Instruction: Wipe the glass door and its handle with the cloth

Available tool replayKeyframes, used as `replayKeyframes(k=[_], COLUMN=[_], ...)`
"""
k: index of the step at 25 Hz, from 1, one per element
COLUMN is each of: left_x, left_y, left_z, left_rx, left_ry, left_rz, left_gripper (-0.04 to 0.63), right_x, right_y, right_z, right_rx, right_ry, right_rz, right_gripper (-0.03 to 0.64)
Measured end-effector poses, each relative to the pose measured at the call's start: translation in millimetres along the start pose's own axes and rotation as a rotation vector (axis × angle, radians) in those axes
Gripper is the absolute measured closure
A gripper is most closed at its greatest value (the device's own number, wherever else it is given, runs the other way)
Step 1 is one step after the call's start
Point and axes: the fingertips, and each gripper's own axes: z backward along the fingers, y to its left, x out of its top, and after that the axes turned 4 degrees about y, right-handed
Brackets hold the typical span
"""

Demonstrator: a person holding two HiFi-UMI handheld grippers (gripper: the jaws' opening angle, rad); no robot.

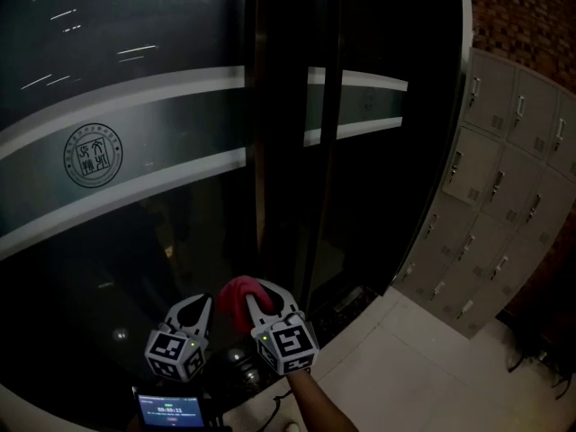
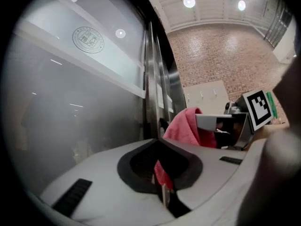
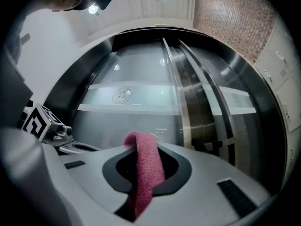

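My left gripper (image 1: 200,309) and right gripper (image 1: 268,306) both clamp shut on the cloth (image 1: 238,293) between them, close before the door (image 1: 135,241) ahead, so I judge the wiping barely begun.

Two hand-held grippers (image 1: 200,304) (image 1: 268,297), one cloth (image 1: 236,293), one door (image 1: 135,88)
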Motion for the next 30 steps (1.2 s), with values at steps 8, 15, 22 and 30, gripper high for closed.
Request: replayKeyframes(k=[8,15,22,30], left_x=[29,44,64,101], left_y=[-125,-205,-262,-251], left_z=[-72,-171,-243,-305], left_rx=[-0.167,-0.221,-0.145,-0.063], left_ry=[-0.037,-0.024,-0.008,-0.023], left_rz=[-0.063,-0.016,0.036,0.014], left_gripper=[0.583,0.582,0.583,0.583], right_x=[27,33,53,81], right_y=[-101,-199,-286,-345], right_z=[97,132,151,67], right_rx=[-0.148,-0.117,0.016,0.214], right_ry=[-0.045,-0.025,-0.009,-0.073], right_rz=[0.032,0.076,0.110,0.116], right_gripper=[0.588,0.588,0.588,0.588])
